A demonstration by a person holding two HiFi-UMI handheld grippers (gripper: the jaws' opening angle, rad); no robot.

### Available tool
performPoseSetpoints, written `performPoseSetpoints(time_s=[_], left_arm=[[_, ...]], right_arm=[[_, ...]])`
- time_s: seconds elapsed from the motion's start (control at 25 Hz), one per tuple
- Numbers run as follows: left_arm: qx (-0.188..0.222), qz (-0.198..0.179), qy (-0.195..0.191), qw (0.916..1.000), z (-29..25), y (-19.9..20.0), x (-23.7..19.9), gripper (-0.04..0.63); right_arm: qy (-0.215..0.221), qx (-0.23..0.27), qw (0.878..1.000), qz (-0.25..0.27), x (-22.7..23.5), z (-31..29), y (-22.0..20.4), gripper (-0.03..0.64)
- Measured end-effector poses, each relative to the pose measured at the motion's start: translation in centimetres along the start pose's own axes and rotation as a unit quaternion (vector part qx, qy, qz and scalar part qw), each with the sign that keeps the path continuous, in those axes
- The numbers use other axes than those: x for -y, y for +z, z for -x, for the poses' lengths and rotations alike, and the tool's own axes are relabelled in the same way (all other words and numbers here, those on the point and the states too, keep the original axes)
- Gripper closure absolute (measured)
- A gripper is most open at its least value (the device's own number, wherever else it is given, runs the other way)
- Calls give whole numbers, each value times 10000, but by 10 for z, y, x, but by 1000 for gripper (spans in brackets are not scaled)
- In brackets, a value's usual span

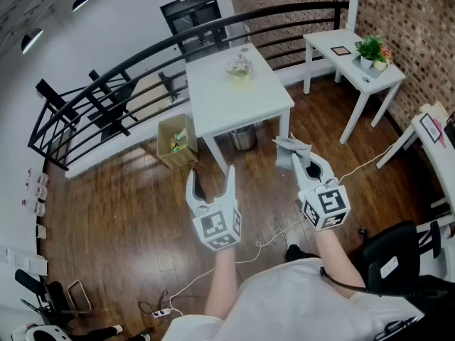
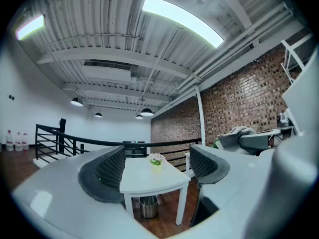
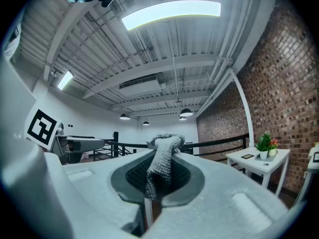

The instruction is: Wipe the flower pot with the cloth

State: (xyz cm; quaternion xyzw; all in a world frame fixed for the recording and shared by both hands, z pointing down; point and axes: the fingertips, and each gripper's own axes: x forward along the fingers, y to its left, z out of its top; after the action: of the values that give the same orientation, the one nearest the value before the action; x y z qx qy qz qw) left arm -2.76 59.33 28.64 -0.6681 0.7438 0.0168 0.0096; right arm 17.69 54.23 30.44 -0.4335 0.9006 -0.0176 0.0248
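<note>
Right gripper (image 1: 302,158): we find its jaws closed on the grey knitted cloth (image 3: 160,168), which stands up between them and folds over at the tips.
Left gripper (image 1: 211,180): jaws apart with nothing between them; through the gap we look across at the white table.
Step in hand: we judge this to be the approach. The cloth is gripped, wiping has not begun, and both grippers are level over the wooden floor, well apart from the table.
Next move: we judge that the cloth must be carried forward to the pot. The free gripper could steady it, since so small a pot may slide or tip under rubbing.
White table (image 1: 234,105): bears the flower pot near its far end.
Cardboard box (image 1: 178,142): open, on the floor beside the table; something green and pale lies inside, and we cannot tell what.
Metal bin (image 1: 243,138): stands under the table; its contents are hidden from us.
Flower pot (image 1: 239,71): small, yellowish and upright, holding pale flowers.
Side-table pot (image 1: 370,61): holds a green plant; we take it as no part of the task.
</note>
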Motion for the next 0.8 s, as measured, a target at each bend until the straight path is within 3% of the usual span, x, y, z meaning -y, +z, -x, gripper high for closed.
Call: performPoseSetpoints(time_s=[0.2,0.44,0.68,0.8], left_arm=[[222,76,400,9989,-62,13,23,181],[-97,5,412,9991,-116,-13,51,181],[-420,115,503,9978,-169,-45,39,181],[-373,149,429,9983,-207,-50,24,182]], right_arm=[[321,57,9994,130,63,-51,23,611],[280,-182,9993,-193,127,-89,-2,611],[514,-355,9978,-218,141,-144,-23,611],[513,-405,9977,-175,144,-178,-31,611]])
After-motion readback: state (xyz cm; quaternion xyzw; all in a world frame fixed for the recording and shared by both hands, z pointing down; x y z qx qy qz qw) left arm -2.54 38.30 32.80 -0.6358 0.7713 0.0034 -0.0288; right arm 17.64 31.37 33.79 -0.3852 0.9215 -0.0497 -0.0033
